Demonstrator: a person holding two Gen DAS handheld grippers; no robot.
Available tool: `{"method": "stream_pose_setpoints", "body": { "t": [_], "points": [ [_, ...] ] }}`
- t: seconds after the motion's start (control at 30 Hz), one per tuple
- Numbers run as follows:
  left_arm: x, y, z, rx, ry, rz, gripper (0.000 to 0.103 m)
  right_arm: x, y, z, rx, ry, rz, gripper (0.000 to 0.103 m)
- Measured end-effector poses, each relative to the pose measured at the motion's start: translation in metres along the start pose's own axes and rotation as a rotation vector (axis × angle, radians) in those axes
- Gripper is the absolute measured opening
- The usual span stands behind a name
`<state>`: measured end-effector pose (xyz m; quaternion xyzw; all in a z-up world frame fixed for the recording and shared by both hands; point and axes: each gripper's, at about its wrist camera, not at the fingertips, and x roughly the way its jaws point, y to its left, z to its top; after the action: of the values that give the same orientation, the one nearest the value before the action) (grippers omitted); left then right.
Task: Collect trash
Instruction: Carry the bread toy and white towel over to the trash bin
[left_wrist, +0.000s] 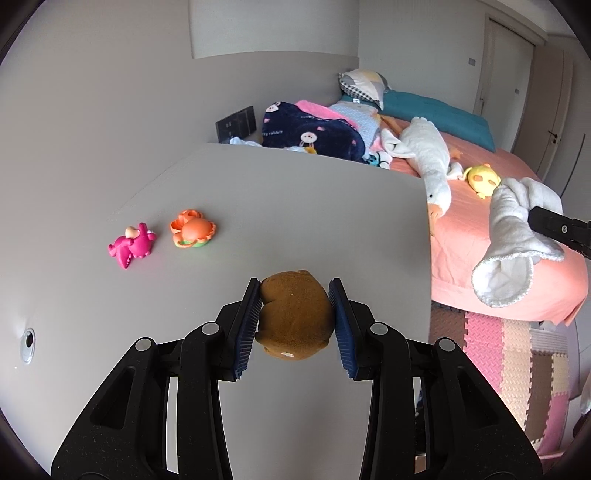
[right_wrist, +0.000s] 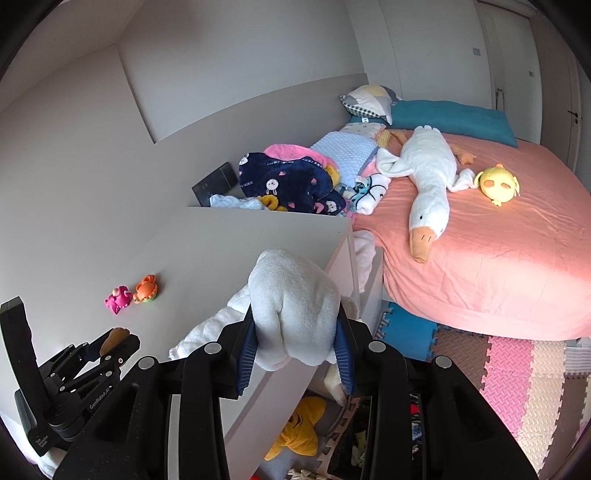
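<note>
The left gripper (left_wrist: 295, 308) has its jaws clamped on a brown plush toy (left_wrist: 294, 314) above the grey tabletop (left_wrist: 295, 206). The right gripper (right_wrist: 295, 343) has its jaws pinching a white fluffy cloth (right_wrist: 291, 295) at the tabletop's edge. Two small toys, pink (left_wrist: 132, 244) and orange (left_wrist: 193, 229), sit on the tabletop. Beyond lies a bed (right_wrist: 498, 258) with coral sheets and a plush goose (right_wrist: 428, 181), and foam mats (right_wrist: 517, 376) cover the floor.

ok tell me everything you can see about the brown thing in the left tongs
The brown plush is a small rounded lump of fuzzy tan fabric, with a seam or fold down one side and a tiny pale tag near its lower edge. It is clamped between the blue ribbed pads of the left tongs, held over the grey tabletop. What it depicts can't be told.
</note>
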<state>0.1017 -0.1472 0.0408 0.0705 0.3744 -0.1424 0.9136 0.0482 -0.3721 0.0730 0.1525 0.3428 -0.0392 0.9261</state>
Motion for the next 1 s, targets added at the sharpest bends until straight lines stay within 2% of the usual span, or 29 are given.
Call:
{"method": "stream_pose_setpoints", "body": {
  "t": [0.43,0.67,1.0],
  "points": [
    [-0.024,-0.085,-0.011,0.118,-0.020,-0.102,0.037,-0.041,-0.059,-0.023,0.040,-0.016,-0.063,0.039],
    [-0.024,-0.123,-0.022,0.183,0.000,-0.176,0.038,-0.062,-0.091,-0.033,0.059,-0.034,-0.142,0.039],
    [-0.025,-0.165,-0.045,0.270,0.042,-0.243,0.038,-0.075,-0.121,-0.045,0.107,-0.035,-0.184,0.039]
  ]
}}
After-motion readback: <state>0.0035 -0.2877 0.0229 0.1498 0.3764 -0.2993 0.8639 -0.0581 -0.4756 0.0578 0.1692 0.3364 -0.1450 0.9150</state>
